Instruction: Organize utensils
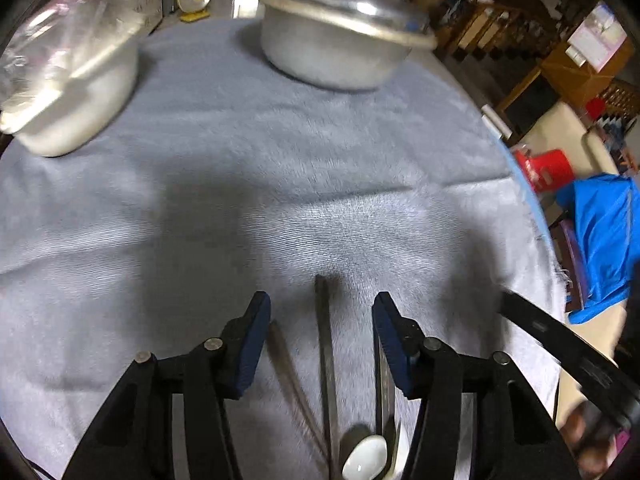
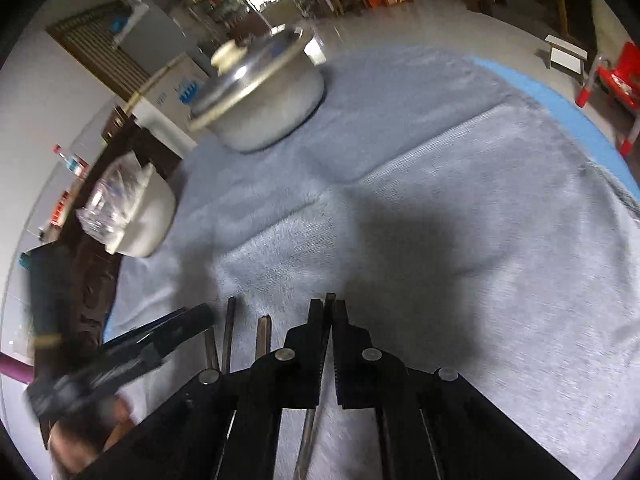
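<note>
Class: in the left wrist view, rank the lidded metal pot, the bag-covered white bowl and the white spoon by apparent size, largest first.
1. lidded metal pot
2. bag-covered white bowl, roughly alike; it is cut off at the frame edge, so unsure
3. white spoon, smallest, despite lying nearest the camera

Long, thin, dull-metal utensil handles (image 1: 325, 364) lie side by side on the grey-blue cloth, running away from the camera, near its front edge. A white ceramic spoon bowl (image 1: 366, 458) sits at their near end, face up. In the right wrist view, one slim metal handle (image 2: 320, 360) is pinched upright-tilted, two more handles (image 2: 229, 332) flat just left.
</note>
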